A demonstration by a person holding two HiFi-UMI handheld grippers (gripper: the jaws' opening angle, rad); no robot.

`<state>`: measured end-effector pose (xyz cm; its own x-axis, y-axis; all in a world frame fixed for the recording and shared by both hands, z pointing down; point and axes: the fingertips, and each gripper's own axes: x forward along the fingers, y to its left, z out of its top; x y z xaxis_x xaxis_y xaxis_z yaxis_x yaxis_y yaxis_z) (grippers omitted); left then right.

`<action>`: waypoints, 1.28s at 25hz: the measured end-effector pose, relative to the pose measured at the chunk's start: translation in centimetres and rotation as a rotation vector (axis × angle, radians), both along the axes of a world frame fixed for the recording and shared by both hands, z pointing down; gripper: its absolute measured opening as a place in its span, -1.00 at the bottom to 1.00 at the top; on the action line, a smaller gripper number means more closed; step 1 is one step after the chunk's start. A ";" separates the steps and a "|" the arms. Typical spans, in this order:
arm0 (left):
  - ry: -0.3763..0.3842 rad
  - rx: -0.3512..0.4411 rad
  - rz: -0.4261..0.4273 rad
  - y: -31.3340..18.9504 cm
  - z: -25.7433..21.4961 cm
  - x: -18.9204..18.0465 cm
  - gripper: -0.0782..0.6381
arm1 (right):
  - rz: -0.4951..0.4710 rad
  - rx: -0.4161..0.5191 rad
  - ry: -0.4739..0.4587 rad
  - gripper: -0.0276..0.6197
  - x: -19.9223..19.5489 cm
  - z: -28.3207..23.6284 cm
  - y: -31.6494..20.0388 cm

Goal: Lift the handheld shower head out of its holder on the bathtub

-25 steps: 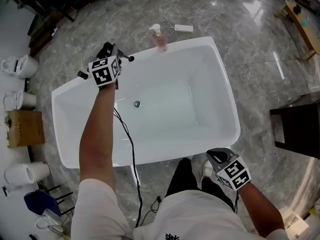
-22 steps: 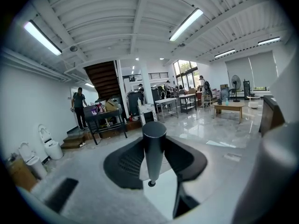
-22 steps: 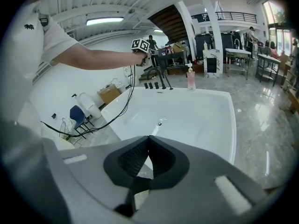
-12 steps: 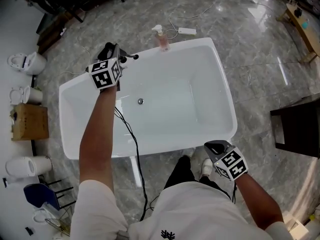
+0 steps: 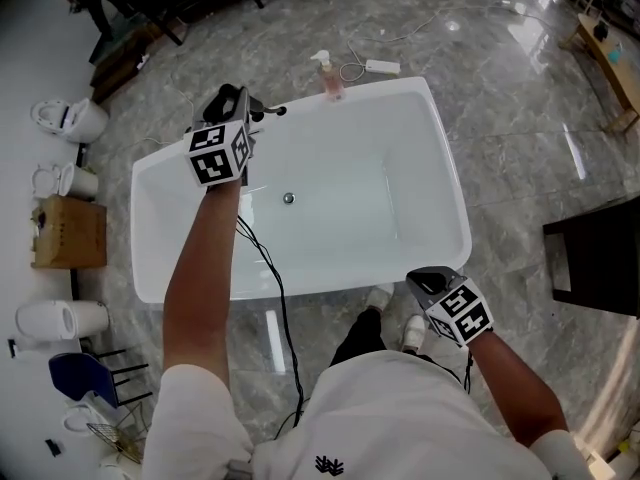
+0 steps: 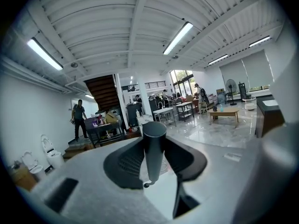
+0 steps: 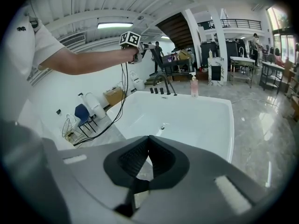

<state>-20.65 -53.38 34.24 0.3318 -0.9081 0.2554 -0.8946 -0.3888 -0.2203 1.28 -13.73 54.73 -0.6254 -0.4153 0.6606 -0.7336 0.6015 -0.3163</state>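
One white bathtub (image 5: 452, 183) is seen on the marble floor. Nothing is held in it – only a single drain (image 5: 289, 198) is marked in its bottom. One pink pump bottle (image 5: 331, 78) is stood on the far rim.

One shower head (image 6: 153, 143) is gripped by its dark handle in the left gripper (image 5: 236, 100), whose fingers are closed partway around it. It is held up clear of the dark fittings (image 7: 162, 87) on the tub's far rim.

The right gripper (image 5: 418, 277) is kept by the tub's near right corner, its fingers pressed together with nothing between them.

Three white toilets (image 5: 72, 118) and one cardboard box (image 5: 68, 233) are lined along the left – one blue chair (image 5: 85, 380) is set below them.
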 end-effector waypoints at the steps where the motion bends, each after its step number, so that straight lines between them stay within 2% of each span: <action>1: 0.001 0.007 0.004 0.7 -0.6 0.2 -0.38 | -0.002 0.005 0.000 -0.89 0.0 -0.1 0.1; 12: 0.031 0.070 0.008 9.0 -6.2 0.2 -0.38 | -0.041 0.028 -0.016 -0.89 0.1 -0.7 2.6; 20: 0.023 0.135 0.033 15.9 -10.4 0.9 -0.38 | -0.071 0.049 -0.022 -0.89 0.2 -1.3 4.7; 32: 0.025 0.180 0.040 25.8 -13.6 2.1 -0.38 | -0.126 0.072 -0.021 -0.89 1.0 -1.7 7.8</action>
<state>-18.60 -27.58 20.65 0.3725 -0.9245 0.0810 -0.8854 -0.3802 -0.2673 2.31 -5.91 53.05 -0.6889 -0.3782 0.6183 -0.6445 0.7100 -0.2838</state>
